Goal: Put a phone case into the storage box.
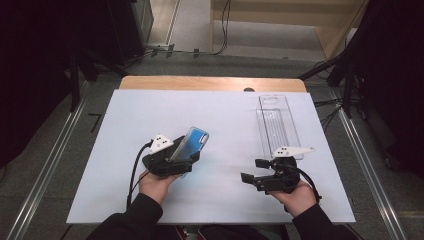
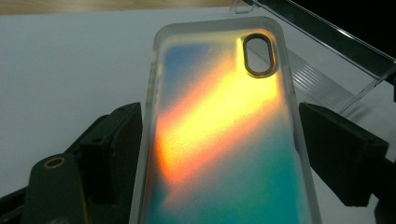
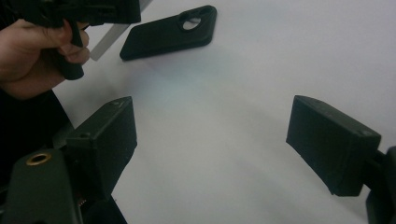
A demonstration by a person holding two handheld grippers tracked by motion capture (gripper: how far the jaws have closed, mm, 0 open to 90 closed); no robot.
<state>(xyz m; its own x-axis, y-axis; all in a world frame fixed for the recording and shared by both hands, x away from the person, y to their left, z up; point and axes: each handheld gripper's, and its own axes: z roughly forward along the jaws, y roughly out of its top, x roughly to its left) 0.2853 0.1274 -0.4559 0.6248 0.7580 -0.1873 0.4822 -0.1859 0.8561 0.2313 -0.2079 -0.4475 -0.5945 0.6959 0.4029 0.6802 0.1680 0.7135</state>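
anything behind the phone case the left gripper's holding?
Behind the phone case: white table and the clear plastic tray, its near end hidden by the case. The case is translucent but shows nothing through it.

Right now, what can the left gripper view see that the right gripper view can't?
Left gripper view: the phone case, orange and blue-green up close, clamped in the left gripper, with the clear tray behind. Right gripper view: the open, empty right gripper and a hand holding the left gripper. Both: the white table, and the phone case, which looks dark from the right.
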